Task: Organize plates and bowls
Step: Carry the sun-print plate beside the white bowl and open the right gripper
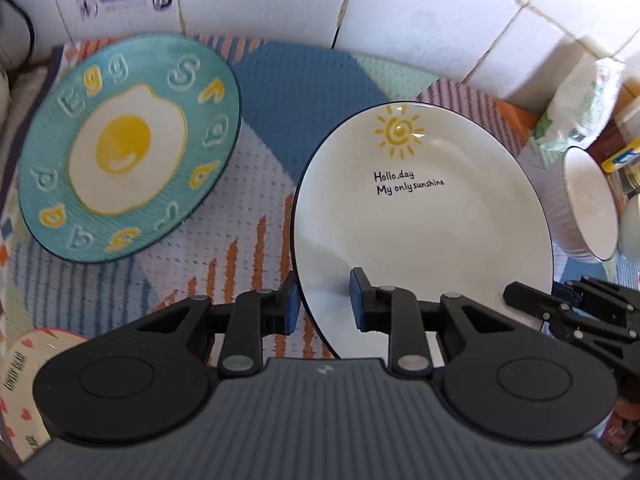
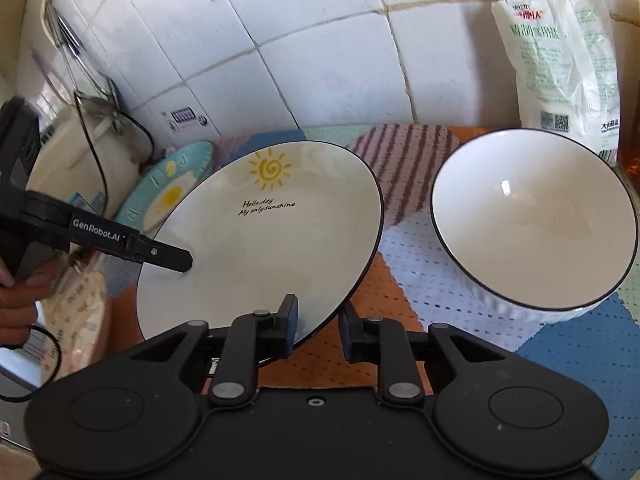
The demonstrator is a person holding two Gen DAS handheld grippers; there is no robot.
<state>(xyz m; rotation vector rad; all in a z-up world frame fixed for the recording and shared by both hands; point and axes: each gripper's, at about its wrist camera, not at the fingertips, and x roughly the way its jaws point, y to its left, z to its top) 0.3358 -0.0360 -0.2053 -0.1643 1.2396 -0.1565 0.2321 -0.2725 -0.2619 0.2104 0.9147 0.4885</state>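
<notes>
Both grippers grip the sun plate (image 1: pixel 424 216) by its rim, on opposite sides. Left gripper (image 1: pixel 325 300): pads straddle the near-left rim, clamped on it. Right gripper (image 2: pixel 318 322): pads straddle the near-right rim, likewise clamped. The plate sits tilted over the patterned mat (image 1: pixel 256 184) on the bench. Egg plate (image 1: pixel 128 144) lies to its left, apart. White bowl (image 2: pixel 536 220) stands to its right, near but not touching. A hand (image 2: pixel 18 292) holds the left gripper.
</notes>
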